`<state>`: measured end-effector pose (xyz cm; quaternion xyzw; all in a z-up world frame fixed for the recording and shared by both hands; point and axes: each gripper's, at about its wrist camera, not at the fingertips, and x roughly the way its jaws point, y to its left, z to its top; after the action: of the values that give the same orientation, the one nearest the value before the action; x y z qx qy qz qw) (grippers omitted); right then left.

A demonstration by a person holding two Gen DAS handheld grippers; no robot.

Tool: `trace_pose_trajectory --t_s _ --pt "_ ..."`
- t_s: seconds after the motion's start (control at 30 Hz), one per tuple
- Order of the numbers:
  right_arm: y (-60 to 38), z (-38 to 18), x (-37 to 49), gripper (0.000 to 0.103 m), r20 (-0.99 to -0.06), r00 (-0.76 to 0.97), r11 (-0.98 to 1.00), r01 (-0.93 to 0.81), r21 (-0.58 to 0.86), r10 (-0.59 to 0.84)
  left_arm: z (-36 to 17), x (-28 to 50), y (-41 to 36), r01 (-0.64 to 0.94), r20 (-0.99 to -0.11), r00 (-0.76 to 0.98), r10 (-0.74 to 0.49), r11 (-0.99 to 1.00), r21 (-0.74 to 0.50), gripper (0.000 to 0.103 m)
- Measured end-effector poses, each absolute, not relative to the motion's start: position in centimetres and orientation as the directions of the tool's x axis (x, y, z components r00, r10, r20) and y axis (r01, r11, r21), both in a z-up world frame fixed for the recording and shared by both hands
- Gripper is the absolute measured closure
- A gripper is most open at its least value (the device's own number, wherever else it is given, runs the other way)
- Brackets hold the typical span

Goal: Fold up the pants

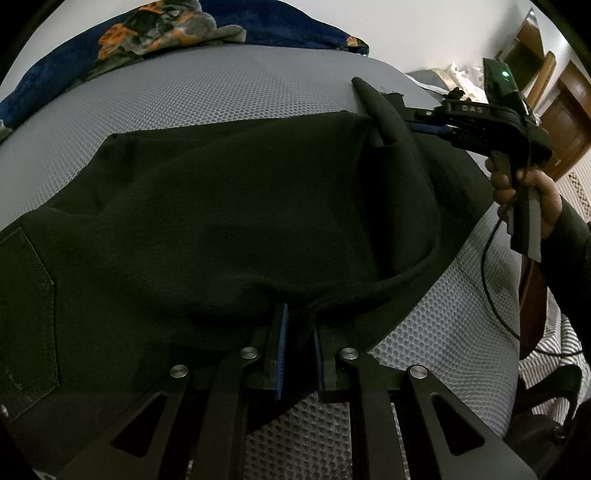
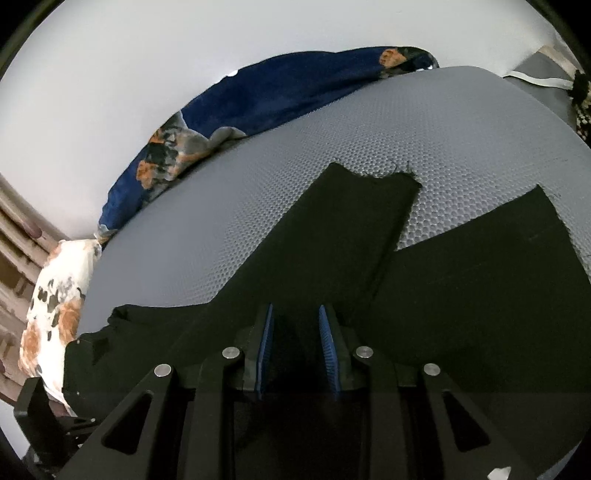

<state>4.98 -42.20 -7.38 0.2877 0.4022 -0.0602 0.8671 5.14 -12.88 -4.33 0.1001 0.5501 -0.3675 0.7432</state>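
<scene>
Black pants (image 1: 221, 206) lie spread on a grey mesh mattress (image 1: 221, 88), with a back pocket (image 1: 26, 306) at the left. My left gripper (image 1: 299, 325) is shut on a bunched edge of the cloth at the near side. At the upper right, a hand holds my right gripper (image 1: 413, 123), which pinches a raised fold of the pants. In the right wrist view, dark cloth fills the gap between the blue pads of the right gripper (image 2: 295, 325). Beyond it the two legs of the pants (image 2: 369, 199) fan apart on the mattress (image 2: 369, 125).
A blue blanket (image 1: 147, 29) with orange patches is bunched along the far edge by the white wall. A flowered pillow (image 2: 55, 314) lies at the left end. A wooden door (image 1: 569, 122) and a striped sheet (image 1: 554, 354) are at the right.
</scene>
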Motion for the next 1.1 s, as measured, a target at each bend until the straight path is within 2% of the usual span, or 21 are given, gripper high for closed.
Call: trace_pose_trajectory --t_s 0.2,0.37,0.47,0.63,0.77,0.87,1.1 --pt "-41.6 -7.3 3.4 0.078 -0.722 0.673 0.795 0.345 0.499 0.162 -4.3 5.2 -12.9 0.655 -0.890 0.121 -0.439 0.709 -0.261 0.089" --pt "-40.5 -8.6 0.7 0.078 -0.710 0.656 0.726 0.354 0.589 0.256 -4.4 5.2 -12.7 0.654 -0.887 0.117 -0.446 0.707 -0.269 0.089" --pt "-39.6 -9.7 0.2 0.078 -0.668 0.660 0.662 0.333 0.671 0.345 -4.4 5.2 -12.7 0.655 -0.887 0.117 -0.446 0.706 -0.268 0.089" --pt "-39.3 -9.6 0.8 0.078 -0.574 0.717 0.613 0.260 0.747 0.396 -4.2 5.1 -12.7 0.658 -0.889 0.124 -0.440 0.707 -0.259 0.089" --pt "-40.6 -9.1 1.7 0.078 -0.522 0.765 0.580 0.245 0.777 0.376 -4.1 4.9 -12.8 0.660 -0.890 0.128 -0.438 0.708 -0.253 0.089" --pt "-42.5 -9.6 2.8 0.078 -0.517 0.786 0.532 0.294 0.794 0.339 -4.1 4.9 -12.9 0.661 -0.891 0.130 -0.434 0.708 -0.248 0.089" --pt "-47.5 -10.6 6.5 0.078 -0.565 0.781 0.509 0.384 0.771 0.267 -4.0 4.9 -13.1 0.660 -0.892 0.128 -0.433 0.708 -0.250 0.089"
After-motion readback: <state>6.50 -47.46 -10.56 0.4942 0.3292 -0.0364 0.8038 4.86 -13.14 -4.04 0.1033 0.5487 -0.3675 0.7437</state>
